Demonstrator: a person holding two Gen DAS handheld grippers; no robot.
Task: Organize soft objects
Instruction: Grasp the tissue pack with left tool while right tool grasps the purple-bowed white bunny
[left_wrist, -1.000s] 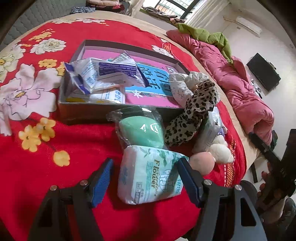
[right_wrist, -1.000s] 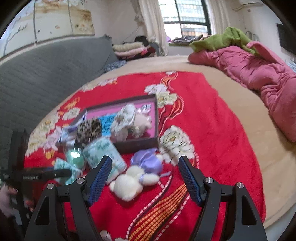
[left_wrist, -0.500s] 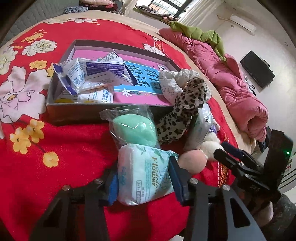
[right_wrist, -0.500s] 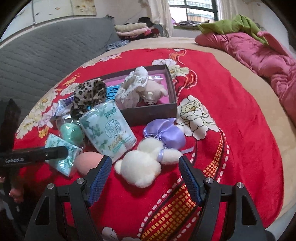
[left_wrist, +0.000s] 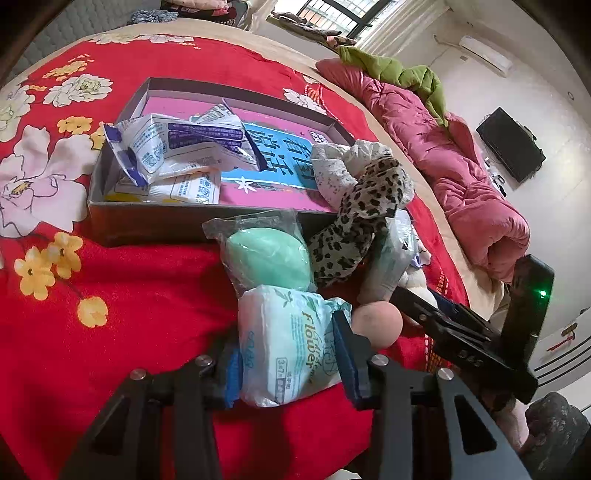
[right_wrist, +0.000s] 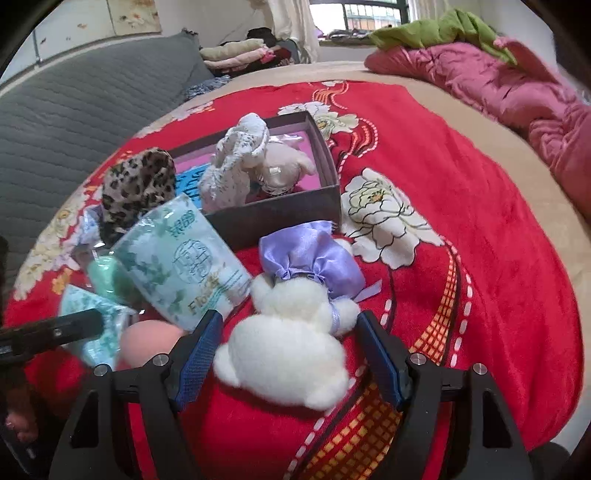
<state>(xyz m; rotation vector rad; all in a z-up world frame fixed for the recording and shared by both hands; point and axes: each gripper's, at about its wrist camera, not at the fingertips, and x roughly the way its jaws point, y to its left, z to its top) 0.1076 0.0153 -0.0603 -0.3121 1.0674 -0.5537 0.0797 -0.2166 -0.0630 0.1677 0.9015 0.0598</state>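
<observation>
the left gripper (left_wrist: 290, 360) is clamped on the pale green tissue pack (left_wrist: 286, 338), both blue pads pressing its sides, low on the red floral blanket (left_wrist: 122, 295). just beyond it lies a bagged mint sponge (left_wrist: 267, 258), with the shallow box (left_wrist: 155, 221) behind. a peach sponge (left_wrist: 376, 323) touches the pack's right edge. further right, the right gripper (right_wrist: 288, 356) stands spread around the white plush toy (right_wrist: 286, 349), pads beside it but apart, the toy's lilac satin part (right_wrist: 310, 258) near the box wall.
</observation>
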